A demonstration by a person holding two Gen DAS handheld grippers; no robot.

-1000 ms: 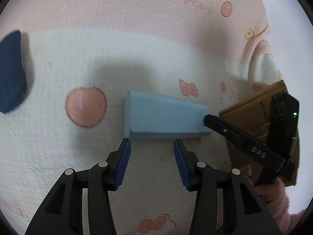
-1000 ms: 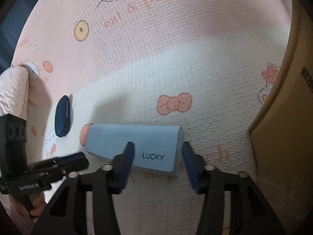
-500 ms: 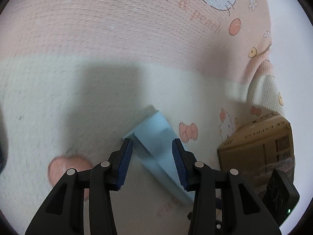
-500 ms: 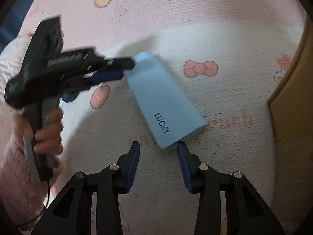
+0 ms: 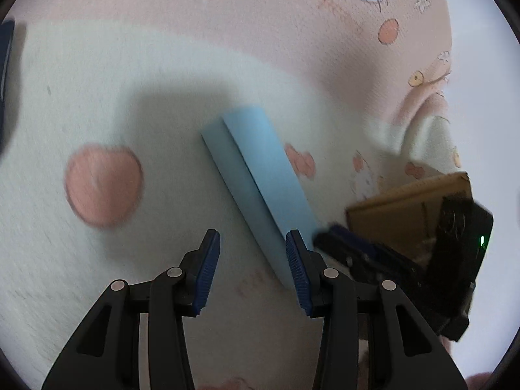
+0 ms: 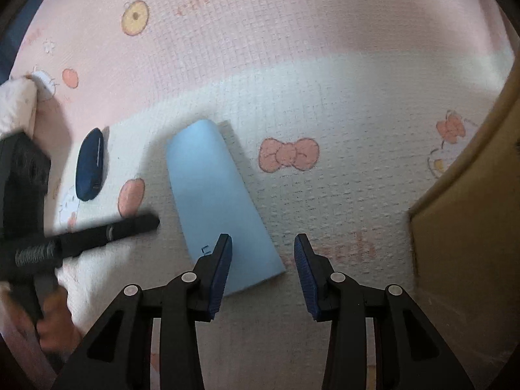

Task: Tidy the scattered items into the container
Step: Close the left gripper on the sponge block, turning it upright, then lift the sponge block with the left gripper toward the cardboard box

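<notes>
A light blue case (image 5: 260, 175) lies slantwise on the patterned blanket, pointing away from me. My left gripper (image 5: 253, 253) stands open just short of it, its right finger beside the case's near end. In the right wrist view the case (image 6: 211, 195) runs lengthwise. My right gripper (image 6: 263, 256) is closing, with the case's near corner between its jaws and the left finger (image 6: 221, 260) over the case; the pads do not press on it. The cardboard box (image 6: 471, 227) stands at the right.
A dark blue oval item (image 6: 90, 165) lies on the blanket left of the case, also at the left edge of the left wrist view (image 5: 5, 65). The left gripper's finger (image 6: 130, 224) reaches in from the left. The right gripper (image 5: 390, 260) sits before the box (image 5: 406, 201).
The case has turned from lying crosswise to lying lengthwise. The left gripper has drawn back from its far end to its side. The right gripper's jaws have narrowed.
</notes>
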